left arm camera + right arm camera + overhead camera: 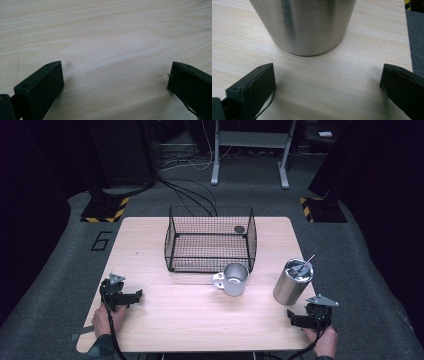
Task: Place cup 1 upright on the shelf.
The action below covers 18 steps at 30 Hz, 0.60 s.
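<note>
A black wire basket (210, 240) stands at the far middle of the wooden table (145, 232), with a small dark disc (239, 229) in its far right corner. Beyond the table, cables (192, 192) cross the grey floor. A painted 6 (101, 240) lies to the left.

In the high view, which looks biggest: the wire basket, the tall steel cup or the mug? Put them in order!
1. wire basket, by far the biggest
2. tall steel cup
3. mug, a little smaller than the cup
</note>
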Each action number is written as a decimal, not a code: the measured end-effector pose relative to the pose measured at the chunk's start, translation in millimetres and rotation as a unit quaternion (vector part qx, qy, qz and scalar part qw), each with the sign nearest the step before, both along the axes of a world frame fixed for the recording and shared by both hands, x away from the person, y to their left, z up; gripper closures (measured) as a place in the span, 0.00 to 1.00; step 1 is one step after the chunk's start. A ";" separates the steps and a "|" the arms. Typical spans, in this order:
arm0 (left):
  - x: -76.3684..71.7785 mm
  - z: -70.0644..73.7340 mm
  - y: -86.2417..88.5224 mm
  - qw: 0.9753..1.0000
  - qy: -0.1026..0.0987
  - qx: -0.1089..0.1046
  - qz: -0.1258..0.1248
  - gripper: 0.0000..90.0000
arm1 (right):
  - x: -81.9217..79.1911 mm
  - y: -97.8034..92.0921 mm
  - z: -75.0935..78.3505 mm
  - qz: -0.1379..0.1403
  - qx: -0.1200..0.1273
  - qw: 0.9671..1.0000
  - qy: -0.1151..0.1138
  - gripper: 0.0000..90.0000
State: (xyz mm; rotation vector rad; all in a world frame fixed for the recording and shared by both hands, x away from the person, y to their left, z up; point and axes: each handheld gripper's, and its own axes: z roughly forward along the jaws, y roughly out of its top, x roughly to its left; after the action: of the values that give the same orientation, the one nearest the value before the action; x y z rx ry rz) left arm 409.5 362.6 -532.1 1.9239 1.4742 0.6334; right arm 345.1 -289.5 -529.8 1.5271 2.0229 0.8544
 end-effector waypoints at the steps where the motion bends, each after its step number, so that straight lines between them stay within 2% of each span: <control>1: 0.0 0.0 -0.1 1.000 0.000 0.000 0.000 0.00 | 0.2 -0.2 -0.2 0.001 -0.001 1.000 -0.003 0.00; 6: 0.1 -0.1 -0.1 1.000 0.000 -0.001 0.000 0.00 | -0.7 1.0 -0.1 -0.006 0.002 1.000 0.002 0.00; 11: 0.0 0.0 -0.2 1.000 0.000 0.001 0.000 0.00 | -2.1 -0.1 -0.8 -0.009 0.003 1.000 -0.007 0.00; 18: -0.1 0.1 -0.3 1.000 -0.001 0.001 0.001 0.00 | -2.7 0.9 0.4 -0.017 0.000 1.000 0.000 0.00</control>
State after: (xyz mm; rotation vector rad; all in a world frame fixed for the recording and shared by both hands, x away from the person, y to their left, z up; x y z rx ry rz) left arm 409.4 362.3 -532.0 1.9235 1.4746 0.6363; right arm 342.4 -288.6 -529.5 1.5566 1.9919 0.8415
